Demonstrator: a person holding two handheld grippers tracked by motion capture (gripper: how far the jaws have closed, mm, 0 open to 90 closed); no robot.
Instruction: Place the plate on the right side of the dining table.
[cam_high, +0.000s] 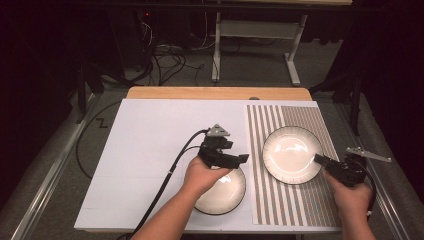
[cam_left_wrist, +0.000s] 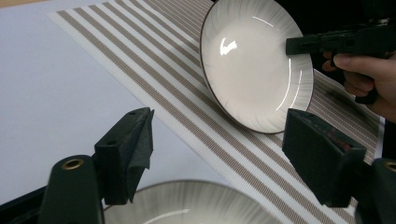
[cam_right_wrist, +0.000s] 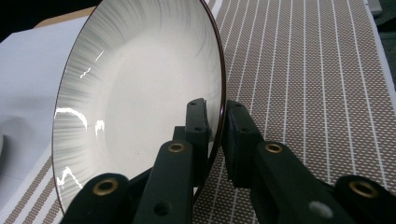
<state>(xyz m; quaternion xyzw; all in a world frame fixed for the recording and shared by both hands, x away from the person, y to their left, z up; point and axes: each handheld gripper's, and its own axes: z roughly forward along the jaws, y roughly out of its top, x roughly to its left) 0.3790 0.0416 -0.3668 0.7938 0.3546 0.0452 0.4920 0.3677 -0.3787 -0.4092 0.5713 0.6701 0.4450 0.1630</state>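
A large white sheet (cam_high: 150, 150) covers most of the light wooden tabletop (cam_high: 217, 93), whose bare far edge shows as a strip beyond it. On the right part of the table lies a rectangular woven placemat with brown and white stripes (cam_high: 300, 205), running from the far side to the near edge. Beyond the table, on the grey floor, a tangle of black cables (cam_high: 165, 60) lies to the far left, and a white metal table frame with two legs (cam_high: 255, 30) stands at the far middle.
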